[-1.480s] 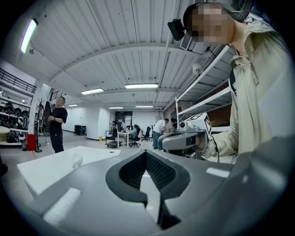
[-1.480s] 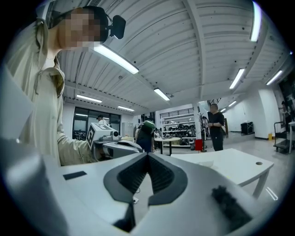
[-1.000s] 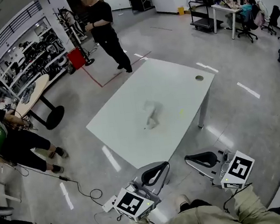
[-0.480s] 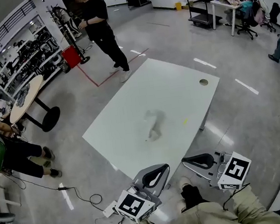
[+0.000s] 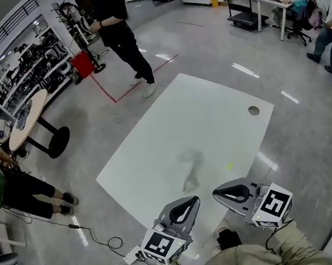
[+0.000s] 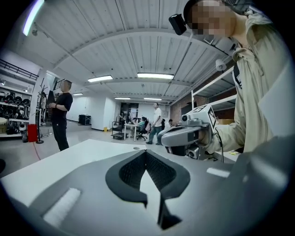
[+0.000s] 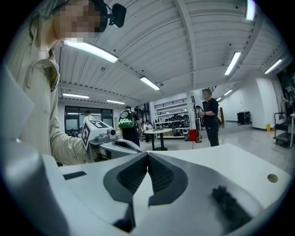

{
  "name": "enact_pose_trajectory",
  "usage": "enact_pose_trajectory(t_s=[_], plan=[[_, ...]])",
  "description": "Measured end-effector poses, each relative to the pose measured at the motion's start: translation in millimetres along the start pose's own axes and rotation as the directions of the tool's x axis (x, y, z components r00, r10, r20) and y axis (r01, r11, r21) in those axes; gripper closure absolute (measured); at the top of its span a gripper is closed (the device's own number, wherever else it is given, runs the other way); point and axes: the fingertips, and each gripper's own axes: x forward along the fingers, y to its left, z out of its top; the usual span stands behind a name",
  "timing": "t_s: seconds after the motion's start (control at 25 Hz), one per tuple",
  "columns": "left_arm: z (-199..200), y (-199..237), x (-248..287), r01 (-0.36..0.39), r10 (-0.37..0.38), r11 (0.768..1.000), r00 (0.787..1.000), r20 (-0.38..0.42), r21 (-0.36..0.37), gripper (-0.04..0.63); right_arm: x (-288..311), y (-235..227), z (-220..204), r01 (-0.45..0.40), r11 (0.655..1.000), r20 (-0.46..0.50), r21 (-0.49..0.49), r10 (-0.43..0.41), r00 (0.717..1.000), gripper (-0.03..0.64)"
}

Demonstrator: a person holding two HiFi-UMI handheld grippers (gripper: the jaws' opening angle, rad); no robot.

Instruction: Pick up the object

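Object: a dark, blurred shape [image 5: 189, 168] lying near the middle of the white bench [image 5: 199, 107], ahead of both grippers and untouched.
Left gripper [image 6: 146, 155]: fingers pressed together, holding nothing, over the bench's near edge.
Right gripper [image 7: 147, 156]: fingers pressed together, empty, just beside the left one.
On the bench: a yellow speck [image 5: 230, 166] right of the object; a cable hole [image 5: 253, 110] near the right corner.
Beyond: a standing person [image 5: 114, 27], a red bin [image 5: 84, 64], a round table [image 5: 29, 115].
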Motion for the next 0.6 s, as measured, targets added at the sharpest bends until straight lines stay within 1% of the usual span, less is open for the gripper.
enact_pose_trajectory(t_s=[0.08,0.2,0.32,0.4,0.52,0.56,0.6], plan=[[-9.8,18.4,12.0,-0.017,0.016,1.000,1.000,-0.026,-0.019,0.578,10.4,-15.1,-6.8,-0.004,1.000,-0.016,0.018,0.004,1.000,0.615],[-23.6,41.1,26.2,-0.042,0.038,0.998,0.997,-0.069,-0.051,0.530,23.6,-31.3,-14.8,-0.020,0.999,-0.039,0.042,0.021,0.999,0.615],[-42.1,63.0,35.4,-0.074,0.067,0.996,0.990,-0.122,-0.049,0.492,39.1,-42.0,-27.2,-0.026,0.998,-0.059,0.061,0.030,0.998,0.614],[-52.8,76.5,39.0,-0.099,0.091,0.994,0.984,-0.153,-0.046,0.443,47.9,-47.4,-33.6,-0.022,0.997,-0.070,0.078,0.027,0.997,0.614],[-62.0,95.0,49.0,-0.160,0.146,0.985,0.971,-0.189,-0.057,0.358,52.9,-56.9,-34.2,-0.022,0.995,-0.080,0.093,0.029,0.996,0.614],[-66.4,100.4,53.6,-0.176,0.161,0.983,0.965,-0.206,-0.056,0.310,53.7,-60.4,-34.3,-0.023,0.995,-0.081,0.095,0.031,0.996,0.614],[-72.8,104.8,58.5,-0.184,0.168,0.982,0.959,-0.228,-0.051,0.277,54.7,-63.8,-35.3,-0.024,0.995,-0.083,0.097,0.032,0.996,0.614]])
